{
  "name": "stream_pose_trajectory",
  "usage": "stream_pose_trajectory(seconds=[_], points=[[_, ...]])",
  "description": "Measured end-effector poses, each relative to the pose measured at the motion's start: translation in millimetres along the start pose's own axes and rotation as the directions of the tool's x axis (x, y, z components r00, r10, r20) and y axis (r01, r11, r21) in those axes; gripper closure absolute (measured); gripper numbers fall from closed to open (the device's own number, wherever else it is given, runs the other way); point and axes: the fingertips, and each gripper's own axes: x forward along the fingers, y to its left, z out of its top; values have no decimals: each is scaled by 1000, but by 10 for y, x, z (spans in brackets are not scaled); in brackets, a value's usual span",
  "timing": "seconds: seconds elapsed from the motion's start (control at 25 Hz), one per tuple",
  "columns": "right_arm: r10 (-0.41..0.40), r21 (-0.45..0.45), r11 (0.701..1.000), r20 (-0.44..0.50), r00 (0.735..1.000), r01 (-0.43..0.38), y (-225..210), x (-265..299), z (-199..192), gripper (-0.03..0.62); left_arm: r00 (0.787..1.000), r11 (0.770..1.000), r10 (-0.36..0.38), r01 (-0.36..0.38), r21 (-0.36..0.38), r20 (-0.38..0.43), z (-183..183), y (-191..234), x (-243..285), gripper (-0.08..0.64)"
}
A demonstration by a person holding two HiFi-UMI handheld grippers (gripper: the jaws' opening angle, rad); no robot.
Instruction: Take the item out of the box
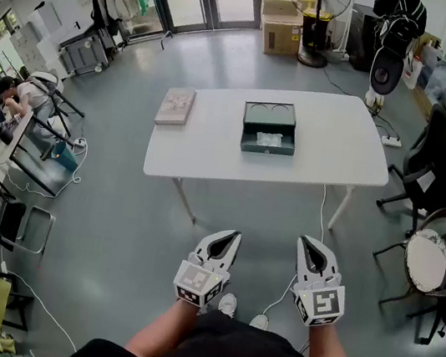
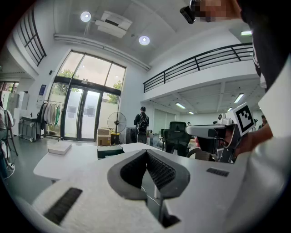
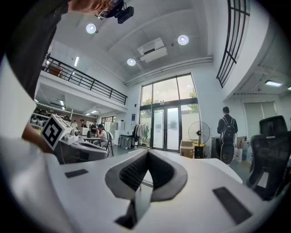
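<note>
The person stands well back from the white table (image 1: 202,149). Both tongs are clenched with nothing in them: the left gripper (image 1: 234,235) and the right gripper (image 1: 304,241) hang side by side on the near side, well short of the table's edge. The dark green box (image 1: 266,148) lies open at the table's middle, a pale wrapped item (image 1: 269,139) inside its near half. A flat book (image 1: 175,107) lies to its left.

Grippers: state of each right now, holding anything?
Left gripper: closed, tips together, nothing held.
Right gripper: closed, tips together, nothing held.
</note>
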Motion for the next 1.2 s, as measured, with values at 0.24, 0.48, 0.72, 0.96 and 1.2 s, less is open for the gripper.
stream_pose_trajectory(seconds=[0.24,0.48,0.72,0.96,1.2], points=[[-6,4,1000,-1,1000,6,-104,-228,-8,589,1000,1000,2,-2,19,2,17,-247,5,549],[-12,23,1000,11,1000,12,-186,-396,4,589,1000,1000,-15,15,21,1,38,-443,11,549],[18,64,998,35,999,-20,-158,-409,-13,588,1000,999,-5,4,42,17,59,-477,-29,549],[13,72,997,35,999,-16,-236,-226,-34,588,999,999,16,-18,38,37,53,-293,67,549],[38,41,998,30,999,-39,-301,136,-14,588,998,999,22,-24,32,56,91,7,317,549]])
